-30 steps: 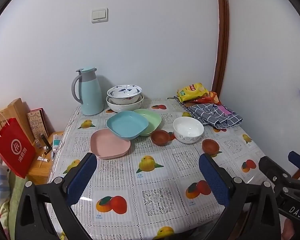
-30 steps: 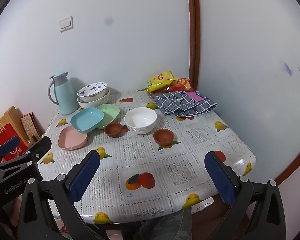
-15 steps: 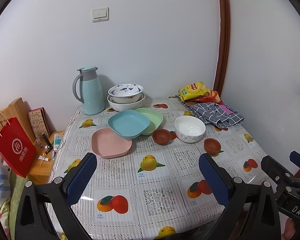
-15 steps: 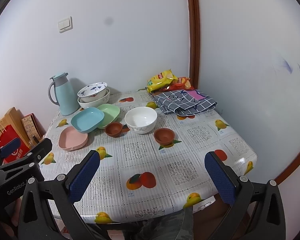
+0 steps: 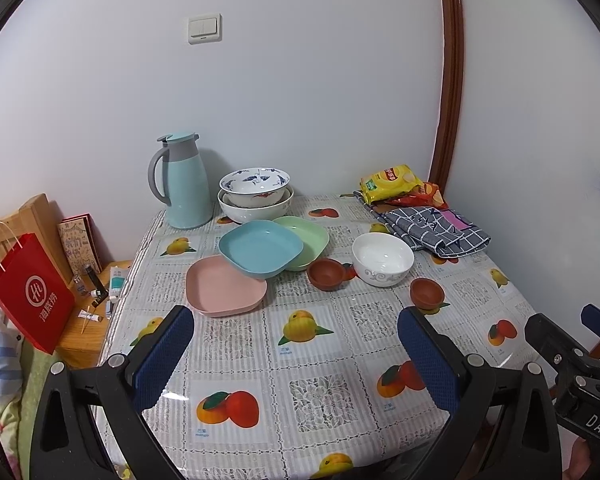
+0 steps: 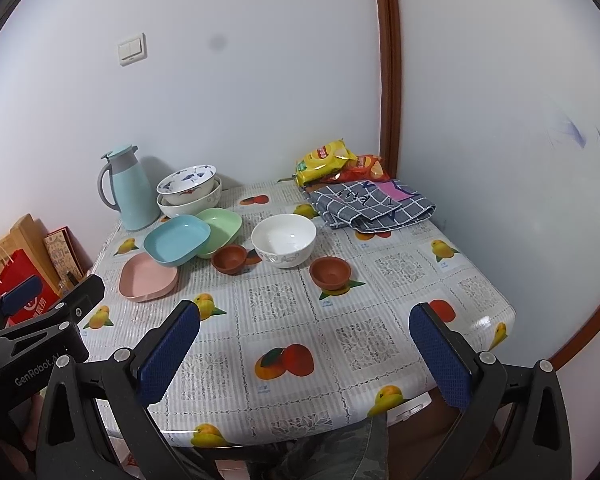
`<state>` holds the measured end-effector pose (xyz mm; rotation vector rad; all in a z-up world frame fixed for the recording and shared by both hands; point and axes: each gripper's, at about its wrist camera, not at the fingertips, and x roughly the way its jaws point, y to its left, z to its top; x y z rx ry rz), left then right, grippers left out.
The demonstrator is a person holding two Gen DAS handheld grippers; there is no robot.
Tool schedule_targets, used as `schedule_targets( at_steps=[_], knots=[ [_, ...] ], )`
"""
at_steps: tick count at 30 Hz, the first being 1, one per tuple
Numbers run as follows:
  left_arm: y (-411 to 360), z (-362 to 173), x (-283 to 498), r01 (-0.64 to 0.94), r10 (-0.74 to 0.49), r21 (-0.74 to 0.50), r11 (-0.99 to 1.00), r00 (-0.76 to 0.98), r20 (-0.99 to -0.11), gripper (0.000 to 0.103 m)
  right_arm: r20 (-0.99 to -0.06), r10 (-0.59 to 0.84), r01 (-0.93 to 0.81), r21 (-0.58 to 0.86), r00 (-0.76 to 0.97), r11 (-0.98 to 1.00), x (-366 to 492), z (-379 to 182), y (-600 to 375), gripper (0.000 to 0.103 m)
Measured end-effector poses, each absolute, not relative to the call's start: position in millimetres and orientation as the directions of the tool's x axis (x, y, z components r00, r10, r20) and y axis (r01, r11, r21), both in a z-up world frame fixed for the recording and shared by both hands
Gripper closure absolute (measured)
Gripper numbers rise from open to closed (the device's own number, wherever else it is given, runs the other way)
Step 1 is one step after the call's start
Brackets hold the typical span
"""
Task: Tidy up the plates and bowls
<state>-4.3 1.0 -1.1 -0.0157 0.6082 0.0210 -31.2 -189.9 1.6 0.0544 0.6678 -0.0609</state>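
Observation:
On the fruit-print table (image 5: 300,360) a pink plate (image 5: 226,292), a blue plate (image 5: 260,248) and a green plate (image 5: 306,238) overlap. A white bowl (image 5: 382,258) sits between two small brown bowls (image 5: 326,274) (image 5: 427,292). Two patterned bowls (image 5: 255,194) are stacked at the back. My left gripper (image 5: 296,344) is open and empty above the table's near part. My right gripper (image 6: 304,340) is open and empty, also near the front edge. The same dishes show in the right wrist view: pink plate (image 6: 148,276), white bowl (image 6: 284,240).
A teal jug (image 5: 184,182) stands at the back left. Snack bags (image 5: 396,184) and a checked cloth (image 5: 436,228) lie at the back right by the wall. A red paper bag (image 5: 28,304) and a low stand with small items are left of the table.
Both grippers have drifted slightly; the table and dishes sit a little higher and nearer in the views. Nothing was grasped or moved.

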Motion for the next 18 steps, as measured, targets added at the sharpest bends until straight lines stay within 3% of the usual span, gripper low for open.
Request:
schedule_targets(
  at_steps=[18],
  knots=[
    [3.6, 1.3, -3.8, -0.030, 0.017, -0.014, 0.999, 0.819, -0.573, 0.000, -0.617, -0.035, 0.069, 0.032, 0.786, 0.997, -32.8, 3.5, -189.7, 0.000]
  ],
)
